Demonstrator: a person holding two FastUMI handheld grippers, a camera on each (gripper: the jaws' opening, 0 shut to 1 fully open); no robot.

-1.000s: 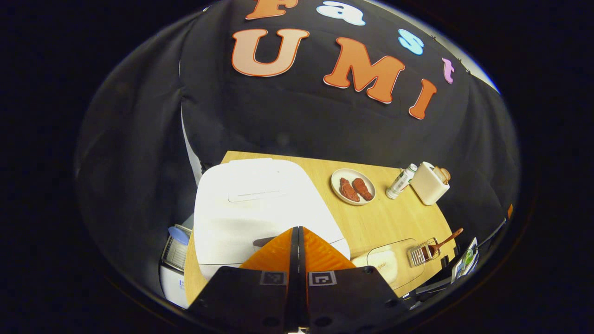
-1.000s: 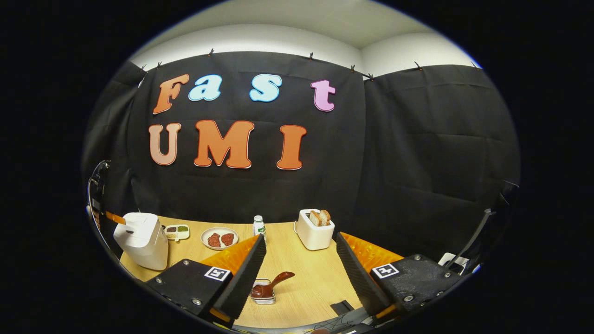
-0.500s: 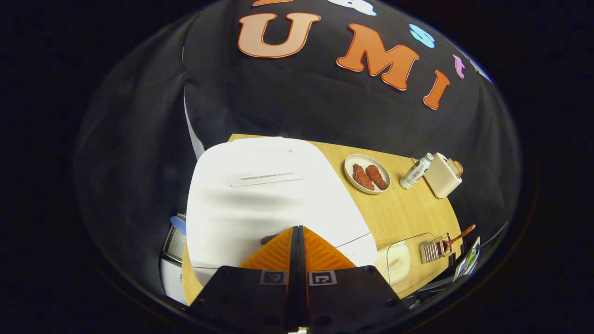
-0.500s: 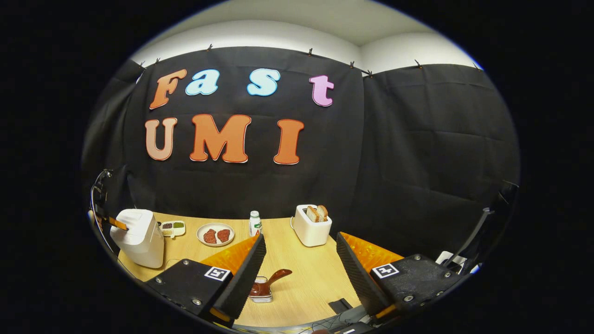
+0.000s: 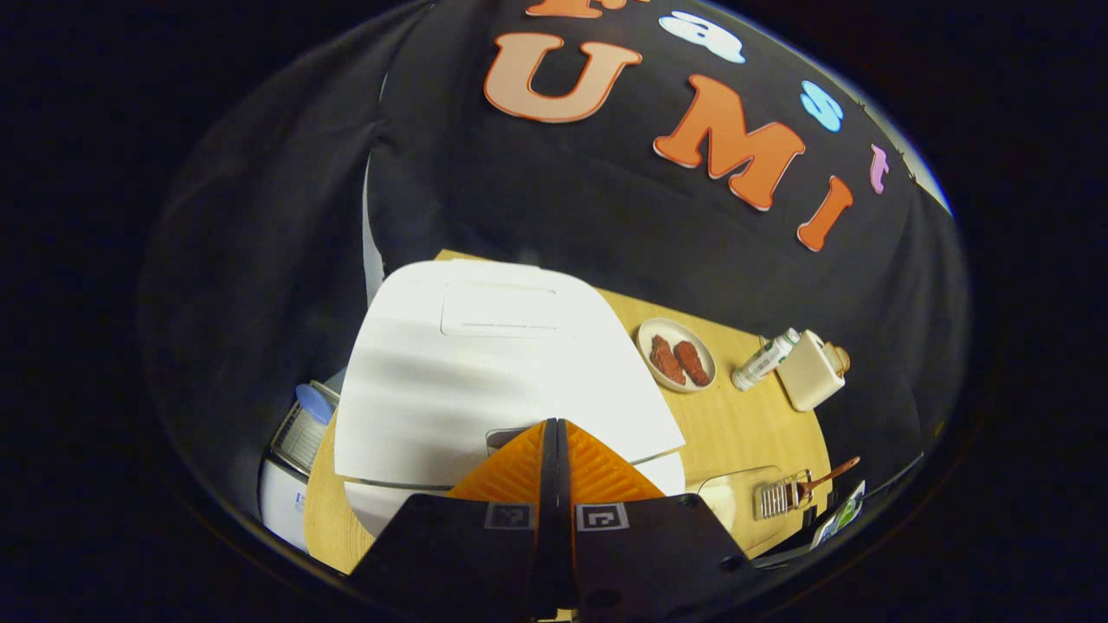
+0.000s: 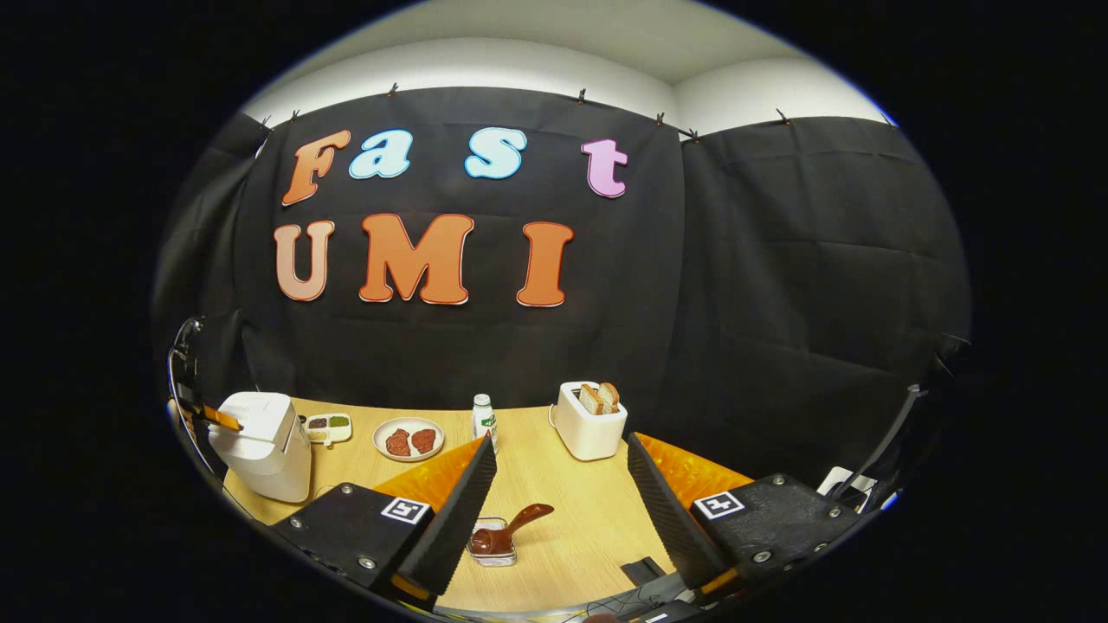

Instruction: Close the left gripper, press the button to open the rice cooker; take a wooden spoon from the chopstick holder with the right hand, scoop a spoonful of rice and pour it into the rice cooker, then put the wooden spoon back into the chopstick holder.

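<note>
The white rice cooker [image 5: 493, 372] stands at the table's near left corner. My left gripper [image 5: 555, 422] is shut, its tips resting on the cooker's front at the grey button [image 5: 505, 437]. A thin gap shows between the lid's front edge and the body. In the right gripper view the cooker [image 6: 260, 441] is far left, with the left gripper's fingers [image 6: 222, 419] on its top. The wooden spoon [image 6: 511, 529] leans in the chopstick holder [image 6: 493, 554], just below and between the fingers of my right gripper [image 6: 561, 439], which is open and holds nothing. A clear rice container [image 5: 723, 506] sits beside the holder [image 5: 777, 499].
A plate of two red meat pieces [image 6: 409, 439], a small bottle [image 6: 484, 418], a white toaster with bread [image 6: 589, 424] and a seasoning tray [image 6: 327, 426] line the back of the wooden table [image 6: 571, 510]. A white appliance [image 5: 290, 459] stands off the table's left edge.
My shut left gripper has come down onto the cooker's front, and a gap now shows under the lid's edge. The right gripper has barely moved and stays open.
</note>
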